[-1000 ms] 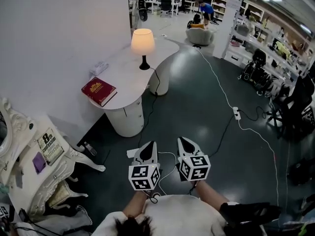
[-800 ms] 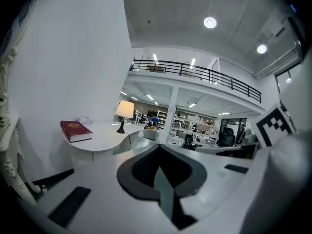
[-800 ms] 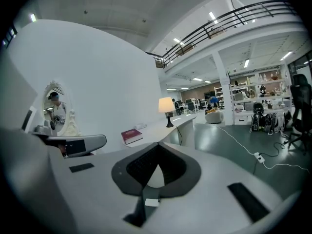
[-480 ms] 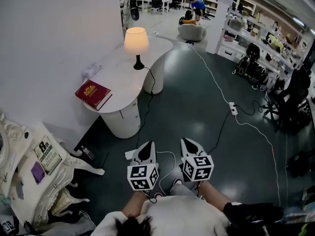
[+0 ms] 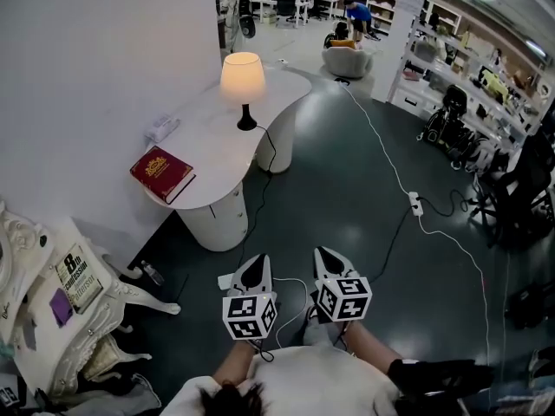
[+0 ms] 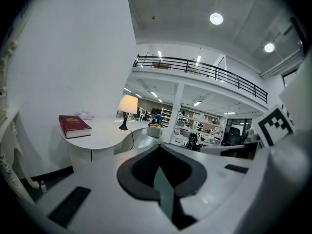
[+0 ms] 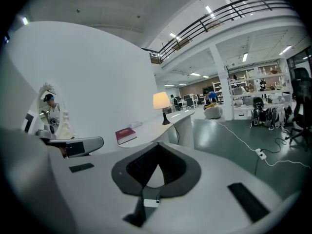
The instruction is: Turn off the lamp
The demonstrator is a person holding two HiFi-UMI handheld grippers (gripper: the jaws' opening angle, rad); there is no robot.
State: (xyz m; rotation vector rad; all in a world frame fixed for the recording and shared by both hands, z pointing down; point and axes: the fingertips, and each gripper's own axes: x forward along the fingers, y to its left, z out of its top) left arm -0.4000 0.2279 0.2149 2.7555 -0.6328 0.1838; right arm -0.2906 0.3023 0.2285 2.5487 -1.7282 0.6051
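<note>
Lamp (image 5: 243, 78): glowing on white table (image 5: 208, 150), upper centre of frame, well apart from me. I am holding left gripper (image 5: 257, 260) and right gripper (image 5: 323, 253) low, both closed and empty, since nothing needs gripping yet.

Lamp (image 5: 242, 78) — switch too small

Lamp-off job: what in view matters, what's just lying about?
Job: lit lamp on the white table; its black cord; left gripper and right gripper, both shut, empty.
Lying about: red book; power strip on the floor; ornate white furniture.
</note>
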